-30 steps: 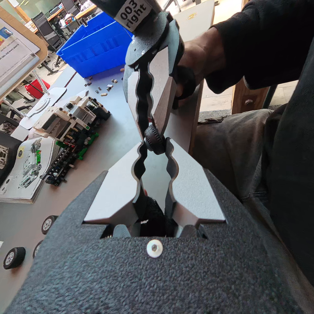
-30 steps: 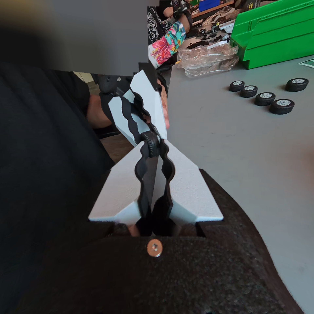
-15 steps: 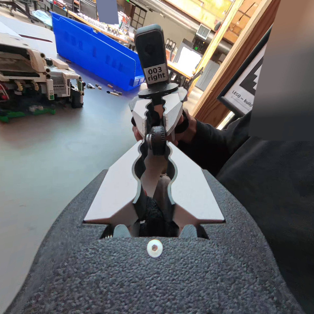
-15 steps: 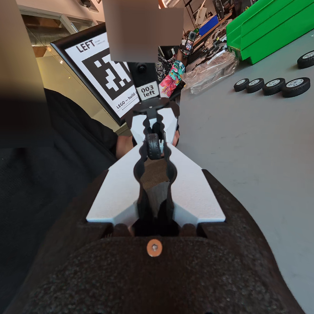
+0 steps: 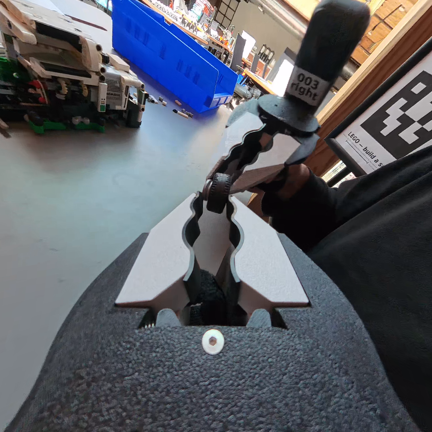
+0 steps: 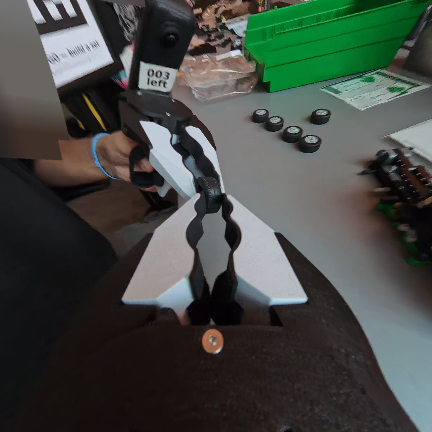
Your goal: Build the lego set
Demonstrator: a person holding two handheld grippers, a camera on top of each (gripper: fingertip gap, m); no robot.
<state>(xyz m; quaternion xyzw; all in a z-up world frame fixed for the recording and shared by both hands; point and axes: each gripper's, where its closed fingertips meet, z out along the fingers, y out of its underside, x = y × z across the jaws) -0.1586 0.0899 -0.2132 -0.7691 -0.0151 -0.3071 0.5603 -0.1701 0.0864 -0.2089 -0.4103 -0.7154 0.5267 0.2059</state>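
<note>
A small black wheel (image 5: 218, 192) with a grey hub is pinched at the tips of both grippers, above the grey table's near edge. My left gripper (image 5: 214, 198) is shut on it from below. My right gripper (image 5: 224, 174) meets it from the upper right. In the right wrist view my right gripper (image 6: 212, 198) is shut on the wheel (image 6: 211, 195), and my left gripper (image 6: 205, 181) touches it from above left. The partly built white, black and green truck model (image 5: 70, 77) stands at the far left and shows blurred in the right wrist view (image 6: 402, 182).
A blue bin (image 5: 173, 60) stands behind the model, with small loose pieces (image 5: 180, 113) in front of it. Several spare wheels (image 6: 289, 131), a green bin (image 6: 327, 39), a green and white sheet (image 6: 374, 88) and a plastic bag (image 6: 222, 77) lie farther off. A framed sign (image 5: 397, 117) stands at the right. The tips of both grippers are at nearly the same place.
Both grippers, still joined on the wheel, have swung from beside the table edge to over the table. The right gripper now tilts in from the upper right instead of straight ahead.
</note>
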